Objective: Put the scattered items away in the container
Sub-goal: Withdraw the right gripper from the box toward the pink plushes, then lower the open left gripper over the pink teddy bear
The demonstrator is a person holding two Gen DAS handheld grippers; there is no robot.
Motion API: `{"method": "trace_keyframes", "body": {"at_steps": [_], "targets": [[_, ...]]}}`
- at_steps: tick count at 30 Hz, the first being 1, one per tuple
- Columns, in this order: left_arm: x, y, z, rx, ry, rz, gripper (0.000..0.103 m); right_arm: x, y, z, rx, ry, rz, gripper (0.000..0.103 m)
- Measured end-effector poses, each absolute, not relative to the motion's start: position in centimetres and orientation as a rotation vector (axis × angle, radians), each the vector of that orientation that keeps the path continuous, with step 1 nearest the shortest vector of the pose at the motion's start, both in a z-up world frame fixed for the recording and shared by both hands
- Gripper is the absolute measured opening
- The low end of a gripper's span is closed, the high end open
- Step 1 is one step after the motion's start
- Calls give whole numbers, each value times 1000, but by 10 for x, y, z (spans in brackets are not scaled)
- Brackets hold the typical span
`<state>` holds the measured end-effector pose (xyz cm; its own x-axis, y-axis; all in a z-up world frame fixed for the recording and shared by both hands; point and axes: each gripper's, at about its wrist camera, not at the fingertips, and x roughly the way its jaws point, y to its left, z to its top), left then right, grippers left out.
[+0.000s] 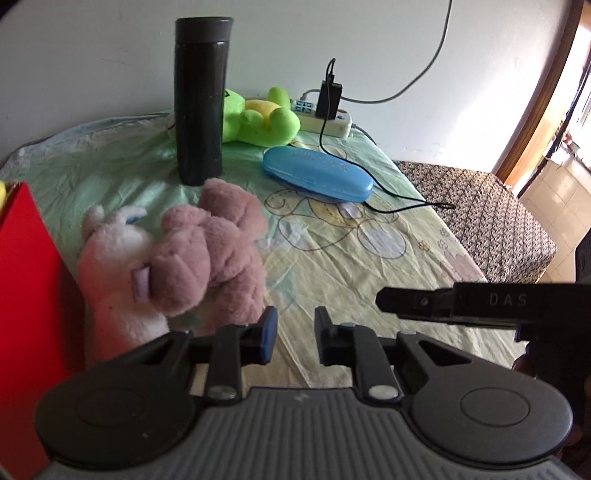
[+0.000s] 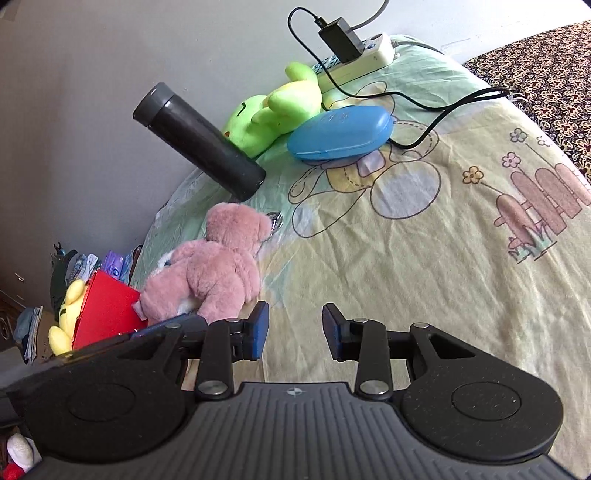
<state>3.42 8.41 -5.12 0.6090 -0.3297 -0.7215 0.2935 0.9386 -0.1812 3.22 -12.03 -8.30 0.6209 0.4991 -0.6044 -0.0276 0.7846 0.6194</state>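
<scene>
The left claw [image 1: 291, 339] is closed as far as it goes, holding nothing. The right claw [image 2: 295, 332] is partly open, empty. The pink teddy [image 1: 207, 254] lies beside the red box [image 1: 26, 280], the black bottle [image 1: 201, 99] behind.

We see right tongs [image 2: 291, 334] over bed sheet [image 2: 424, 266], jaws apart, nothing between. Pink plush [image 2: 218, 277] lies just left of them, touching red container [image 2: 109, 312]; yellow plush [image 2: 66, 314] inside it. Beyond: black flask [image 2: 201, 142] upright, green plush [image 2: 273, 107], blue case [image 2: 340, 133], power strip [image 2: 354, 55] with black charger [image 2: 340, 35].
</scene>
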Motion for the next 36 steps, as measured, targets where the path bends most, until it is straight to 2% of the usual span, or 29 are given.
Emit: {"method": "trace_keyframes", "body": {"at_steps": [2,4,6,10,17,21,23,27,36], "targets": [[28,83,-42,-12,797,-343,20,33,-125,-82,614,847,320,36],[25,85,-27,30,731,-306,31,36,-127,-84,629,853,335,36],[26,90,-16,62,683,-269,47,41,-125,-87,646,870,358,36],[37,103,-22,78,705,-203,45,55,-108,-94,677,906,441,36],[52,118,-35,20,746,-147,32,72,-60,-102,598,954,559,37],[56,123,-40,-10,766,-144,30,80,-42,-109,595,971,579,45],[58,124,-44,-17,777,-148,29,83,-34,-111,575,972,587,46],[61,123,-47,-21,787,-156,23,85,-25,-114,552,972,599,32],[42,107,-46,-39,830,-285,21,61,-66,-97,559,942,547,25]]}}
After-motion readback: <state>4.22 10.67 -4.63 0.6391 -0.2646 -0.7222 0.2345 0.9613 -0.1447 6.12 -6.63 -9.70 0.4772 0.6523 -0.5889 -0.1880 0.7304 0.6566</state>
